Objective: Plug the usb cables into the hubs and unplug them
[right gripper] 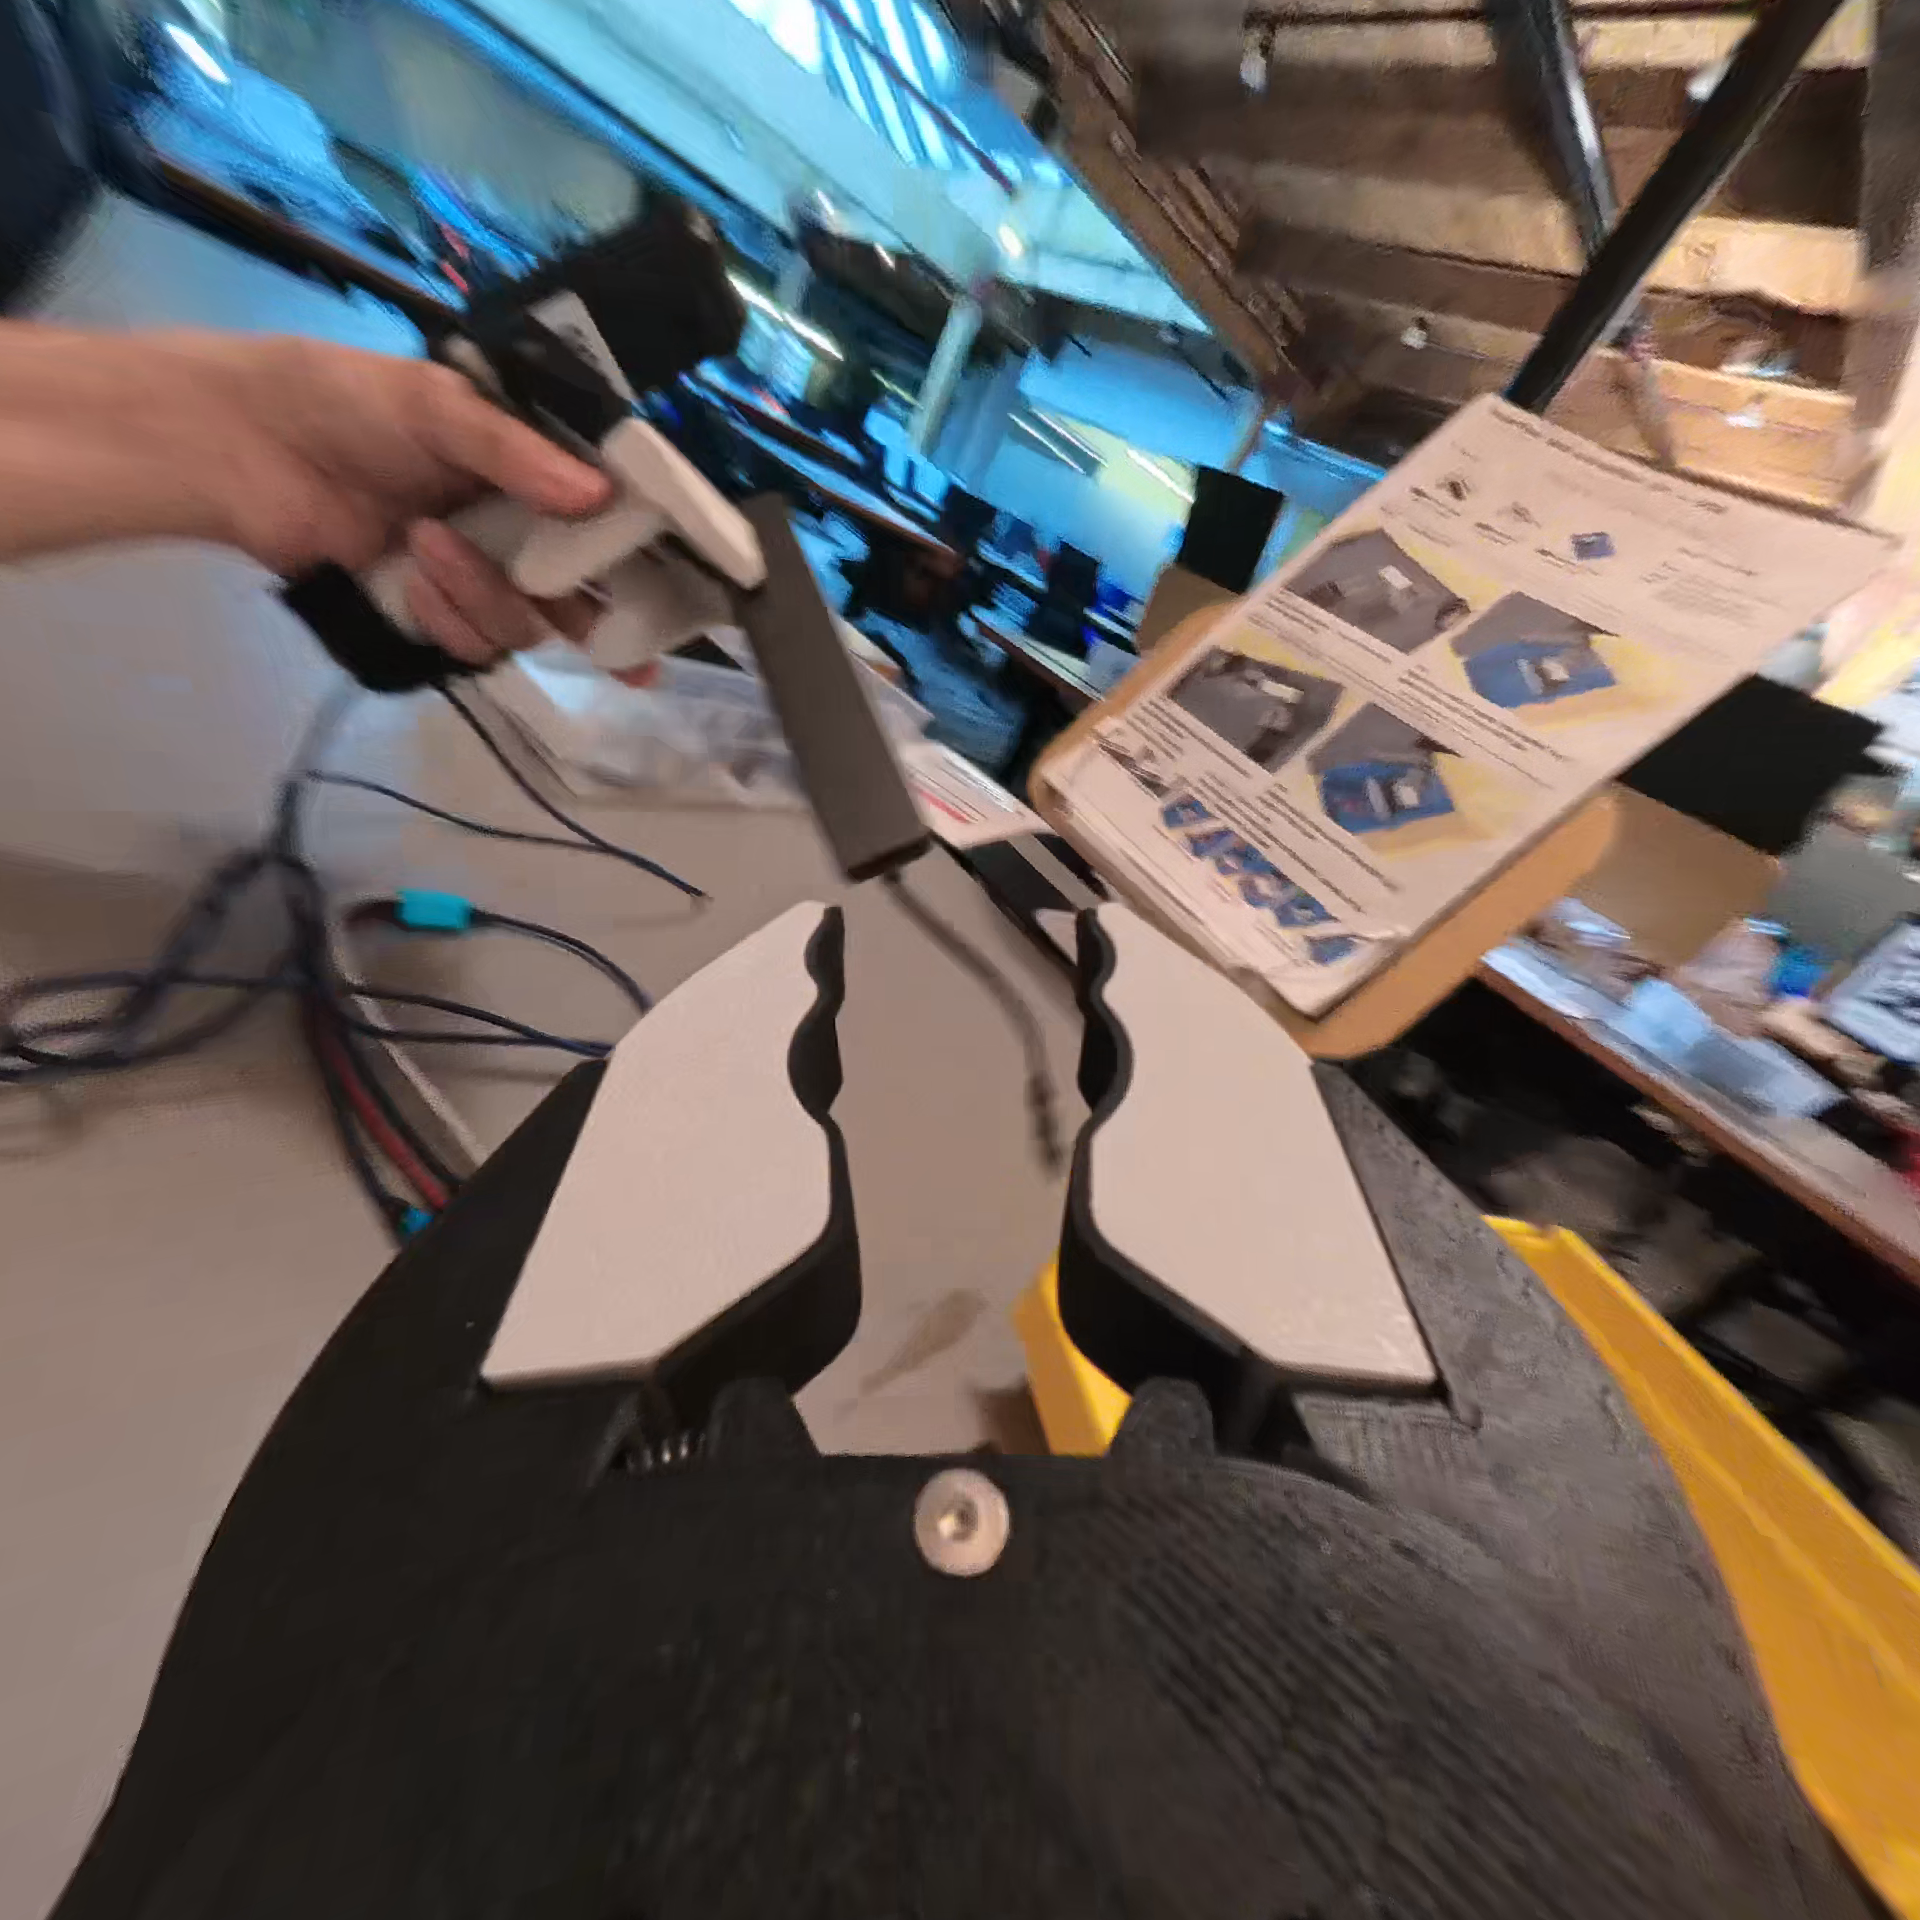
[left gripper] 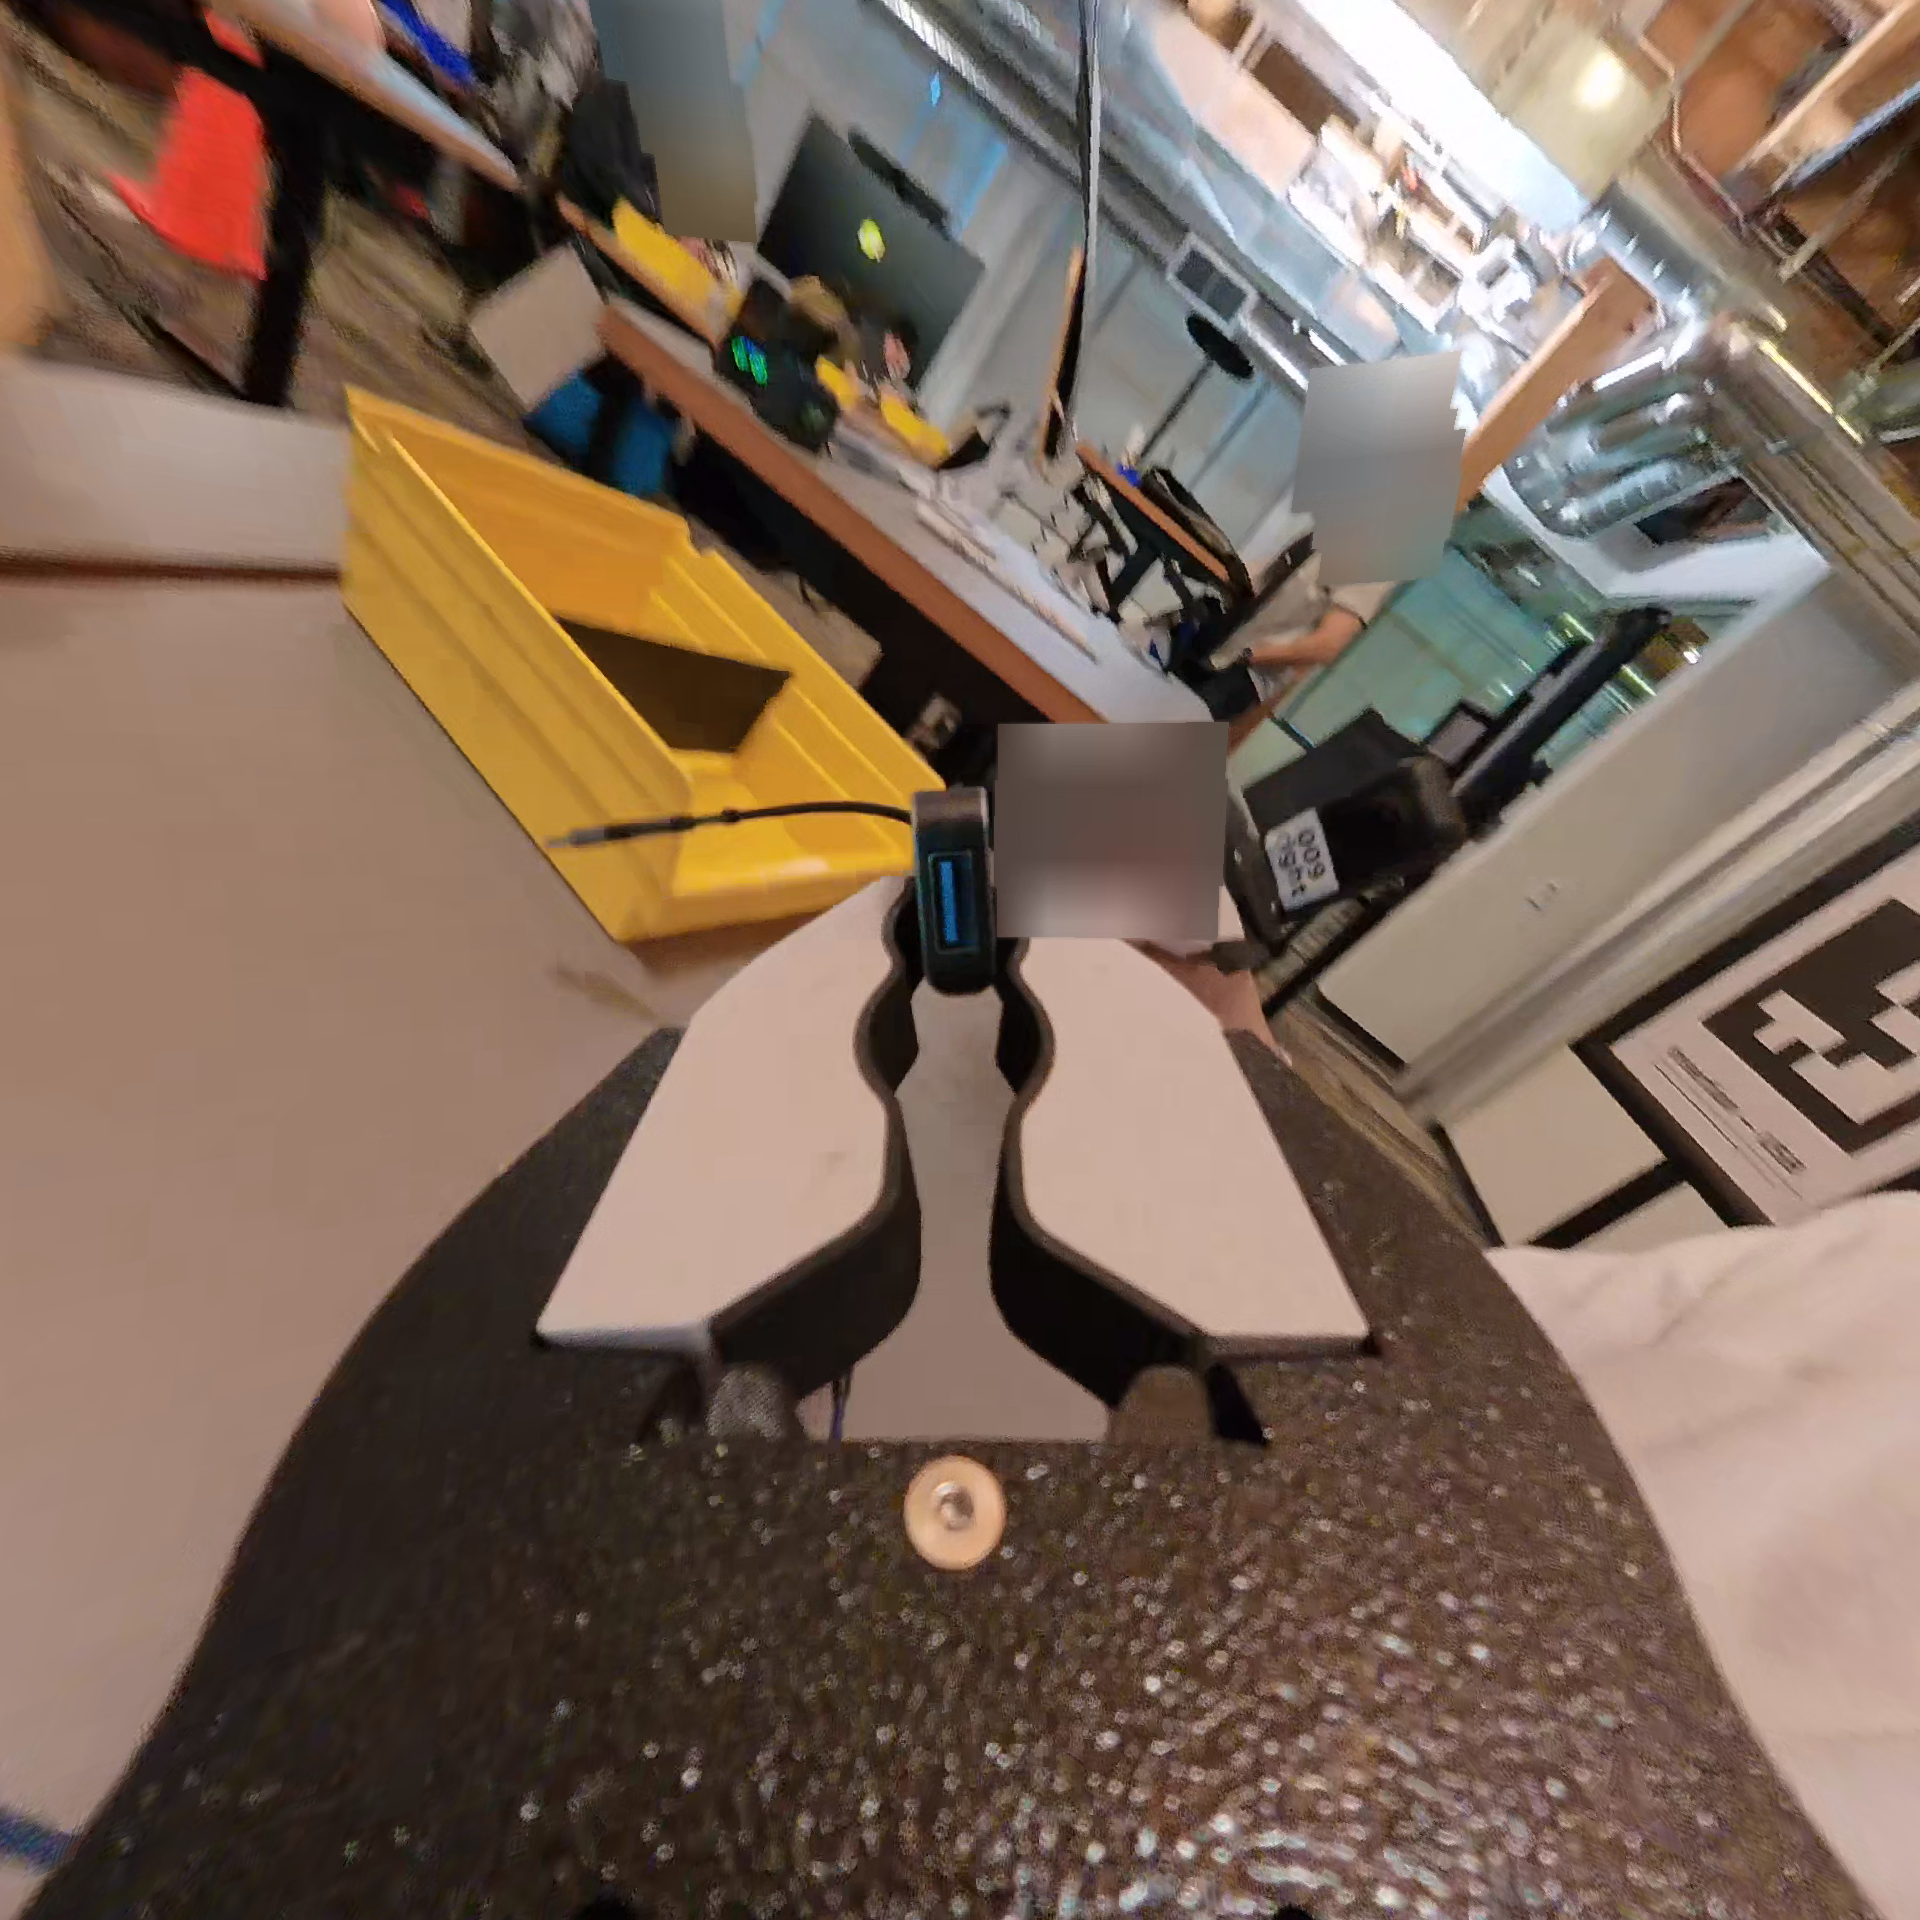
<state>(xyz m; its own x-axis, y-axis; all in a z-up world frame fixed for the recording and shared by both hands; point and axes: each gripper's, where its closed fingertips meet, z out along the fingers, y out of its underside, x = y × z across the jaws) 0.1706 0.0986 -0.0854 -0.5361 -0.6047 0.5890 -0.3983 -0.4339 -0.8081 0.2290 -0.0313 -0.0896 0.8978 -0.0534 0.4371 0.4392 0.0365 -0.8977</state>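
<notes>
- Left gripper (left gripper: 951, 951) clamping the dark hub (left gripper: 951, 894) near its tip, lifted off the table (left gripper: 208, 935), blue port facing camera.
- Right gripper (right gripper: 956, 935) gaping empty, nearing the hub's dangling cable (right gripper: 997, 997); USB cables (right gripper: 312, 987) lying on table.
- Risk: shallow pinch letting hub twist during plugging.

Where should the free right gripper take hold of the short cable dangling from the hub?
Probably at the metal plug, coming from either side. The cable hangs limp below the hub held by the left gripper; the plug is its only rigid part.
</notes>
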